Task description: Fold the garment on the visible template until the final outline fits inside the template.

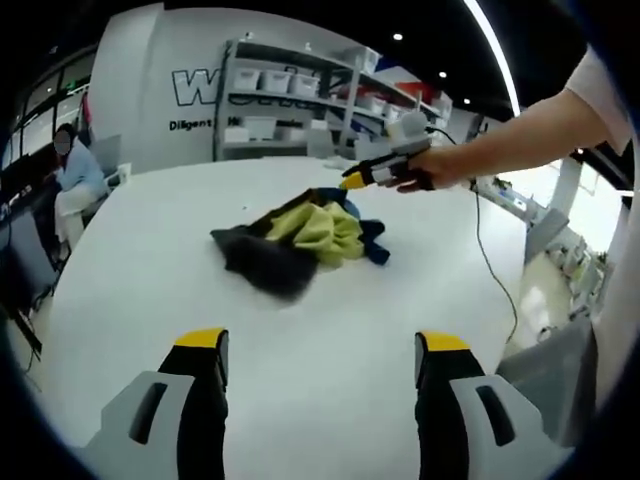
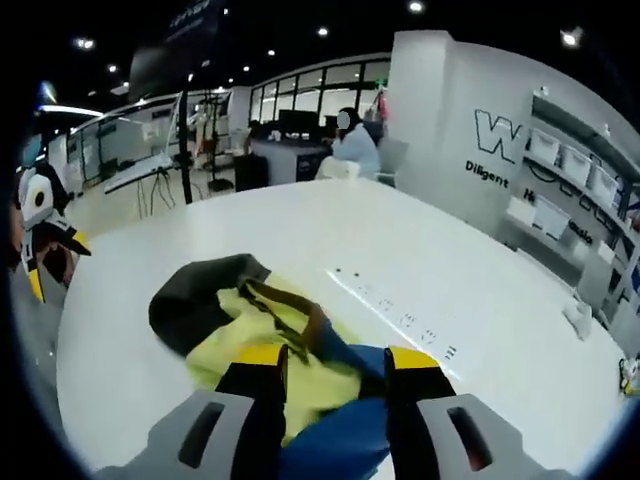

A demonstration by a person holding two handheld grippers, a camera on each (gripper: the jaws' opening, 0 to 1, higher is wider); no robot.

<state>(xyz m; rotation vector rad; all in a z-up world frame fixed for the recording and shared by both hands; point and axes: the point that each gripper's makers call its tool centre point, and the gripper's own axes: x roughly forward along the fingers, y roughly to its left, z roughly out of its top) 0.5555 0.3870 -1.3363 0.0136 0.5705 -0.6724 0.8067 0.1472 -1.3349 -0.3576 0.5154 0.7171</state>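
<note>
Looking across the white surface (image 1: 130, 270), the garment (image 1: 300, 240) sits crumpled in a heap around the middle, nowhere near folded: dark grey fabric on one side, yellow-green in the middle, bits of blue and brown trim poking out. In the right gripper view the same pile (image 2: 250, 320) is right up under the jaws.

Left hand-held gripper (image 1: 320, 355) hangs over the near part of the surface, well short of the pile, jaws spread wide with nothing between them, just bare white.

Right hand-held gripper (image 2: 325, 365) is down at the far edge of the heap, held by a person's hand (image 1: 425, 172) reaching in from the right. Its yellow-tipped jaws sit a modest gap apart with blue and yellow cloth showing between them; honestly can't tell if it's actually pinching the fabric or just hovering over it.

Some faint printed marks (image 2: 395, 305) run across the surface beside the pile. Shelving with white bins (image 1: 300, 95) stands against the far wall, and someone sits at a desk (image 2: 352, 145) further back.
</note>
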